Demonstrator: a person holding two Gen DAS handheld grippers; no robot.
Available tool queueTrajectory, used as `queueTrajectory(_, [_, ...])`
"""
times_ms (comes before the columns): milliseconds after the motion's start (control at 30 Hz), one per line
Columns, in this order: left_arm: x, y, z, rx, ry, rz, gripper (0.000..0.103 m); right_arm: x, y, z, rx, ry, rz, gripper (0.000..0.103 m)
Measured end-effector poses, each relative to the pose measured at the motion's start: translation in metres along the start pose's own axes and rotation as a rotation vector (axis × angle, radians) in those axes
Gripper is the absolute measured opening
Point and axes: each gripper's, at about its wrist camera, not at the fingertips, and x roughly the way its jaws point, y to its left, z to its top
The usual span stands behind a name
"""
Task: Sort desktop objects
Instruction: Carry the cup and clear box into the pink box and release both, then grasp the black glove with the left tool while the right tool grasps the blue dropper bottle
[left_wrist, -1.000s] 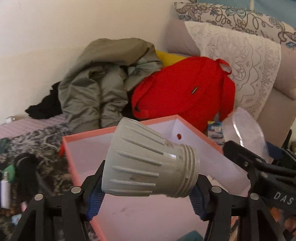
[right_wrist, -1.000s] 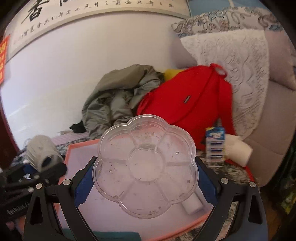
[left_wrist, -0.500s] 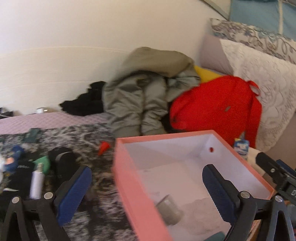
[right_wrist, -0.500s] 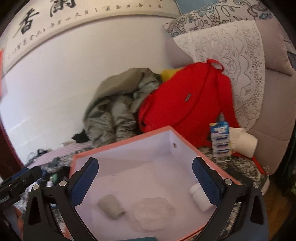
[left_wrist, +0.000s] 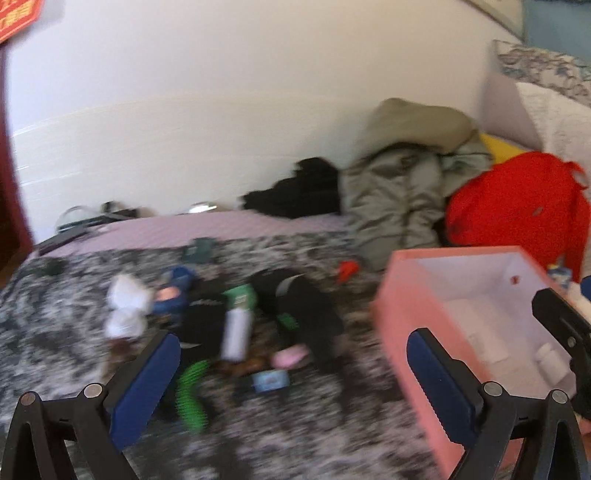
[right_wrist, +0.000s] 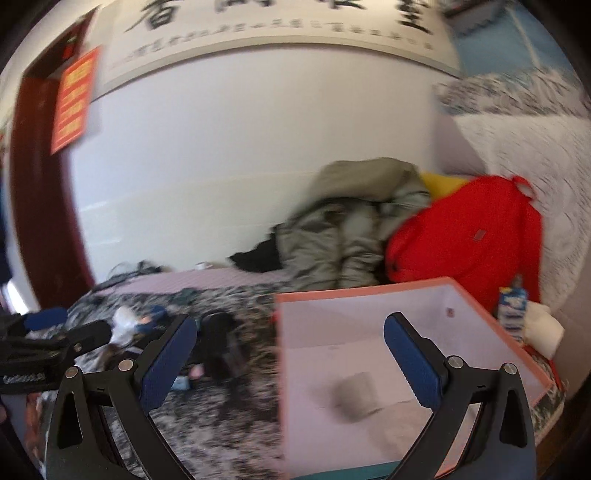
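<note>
The pink box (left_wrist: 406, 295) stands at the right on the patterned cloth. In the right wrist view a grey ribbed cap (right_wrist: 356, 397) lies inside the box (right_wrist: 369, 291), beside a pale blurred patch that may be the clear dish. My left gripper (left_wrist: 291, 338) is open and empty, over a pile of small items: a white bottle (left_wrist: 236, 332), a green coil (left_wrist: 192, 391), a black bundle (left_wrist: 299, 306) and a blue card (left_wrist: 269, 380). My right gripper (right_wrist: 291, 320) is open and empty, astride the box's left wall. Both views are motion-blurred.
A grey-green jacket (left_wrist: 399, 192) and a red backpack (left_wrist: 517, 203) lie behind the box against the wall. Pillows (right_wrist: 517, 140) rise at the right. A battery pack (right_wrist: 511, 302) and a white roll (right_wrist: 543, 328) sit beside the box. More small items dot the cloth at the left.
A second ago the left gripper held the grey cap and the right the clear dish over the box. Both let go into it, and both grippers have swung left.
</note>
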Motion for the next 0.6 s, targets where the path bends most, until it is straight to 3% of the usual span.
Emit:
queueTrajectory(267, [0.0,0.066,-0.029,-0.002,0.077,0.131,0.101,0.024,0.093,-0.019,-0.091,0.073,0.145,0.103])
queueTrajectory(433, [0.028,0.093,-0.057,0.004,0.174,0.177,0.101,0.061,0.134,-0.044,-0.074,0.21,0.211,0.103])
queueTrajectory(600, [0.064,0.112,-0.077,-0.037,0.257,0.19,0.101,0.105,0.149,-0.067,-0.06,0.337,0.178,0.103])
